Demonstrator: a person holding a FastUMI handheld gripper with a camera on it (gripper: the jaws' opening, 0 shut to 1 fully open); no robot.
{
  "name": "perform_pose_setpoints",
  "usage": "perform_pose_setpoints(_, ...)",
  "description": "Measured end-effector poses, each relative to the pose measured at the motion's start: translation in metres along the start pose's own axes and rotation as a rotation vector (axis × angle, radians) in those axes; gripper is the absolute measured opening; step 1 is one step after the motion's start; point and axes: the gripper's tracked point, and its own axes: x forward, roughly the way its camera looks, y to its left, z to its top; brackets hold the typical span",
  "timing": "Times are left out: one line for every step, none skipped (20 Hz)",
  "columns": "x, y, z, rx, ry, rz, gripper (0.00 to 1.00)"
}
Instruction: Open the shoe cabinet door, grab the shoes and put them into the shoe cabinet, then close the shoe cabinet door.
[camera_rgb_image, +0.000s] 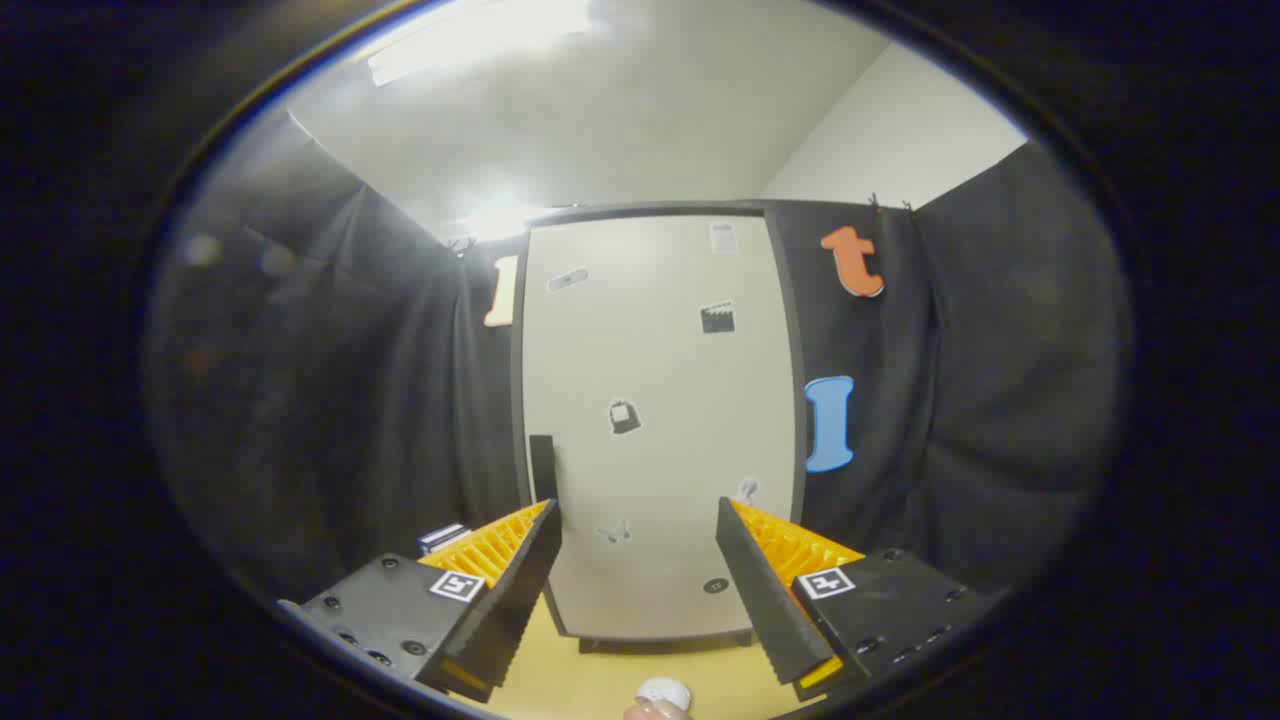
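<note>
Gripper fingers spread wide, empty; shoe cabinet ahead beyond fingertips, door shut, contents hidden

Tall pale shoe cabinet, door shut (small stickers dotted over it), dark handle at its left edge, standing upright

White obj below jaws, cut off

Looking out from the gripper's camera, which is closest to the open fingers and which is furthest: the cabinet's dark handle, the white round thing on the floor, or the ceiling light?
Judged from the gripper, fingers open on nothing:
1. White round thing: low on the floor, between the fingers.
2. Dark handle: on the closed cabinet door's left edge, just beyond the left fingertip.
3. Ceiling light: high overhead, farthest.
</note>
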Motion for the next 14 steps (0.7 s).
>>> perform_pose_setpoints(0.0, -0.002, 0.001, -0.004, -0.003, -0.004, 0.96)
perform_pose_setpoints(0.002, -0.002, 0.003, -0.009, -0.015, 0.003, 0.96)
perform_pose_setpoints(0.002, 0.0, 0.003, -0.011, -0.021, 0.014, 0.96)
perform_pose_setpoints(0.002, -0.001, 0.002, -0.012, -0.017, 0.017, 0.96)
perform_pose_setpoints(0.003, -0.001, -0.001, -0.012, -0.009, 0.021, 0.96)
perform_pose_setpoints(0.003, -0.003, -0.003, -0.009, 0.001, 0.022, 0.96)
perform_pose_setpoints(0.003, -0.004, -0.004, -0.003, 0.005, 0.024, 0.96)
perform_pose_setpoints(0.002, -0.006, -0.003, 0.008, 0.001, 0.028, 0.96)
perform_pose_setpoints(0.002, -0.005, -0.001, 0.02, -0.01, 0.04, 0.96)
perform_pose_setpoints(0.001, -0.004, 0.003, 0.032, -0.025, 0.055, 0.96)
perform_pose_setpoints(0.0, -0.003, 0.006, 0.038, -0.035, 0.066, 0.96)
perform_pose_setpoints(0.0, -0.003, 0.008, 0.037, -0.041, 0.069, 0.96)
perform_pose_setpoints(-0.001, -0.002, 0.009, 0.028, -0.047, 0.072, 0.96)
perform_pose_setpoints(0.001, -0.002, 0.009, 0.009, -0.044, 0.063, 0.96)
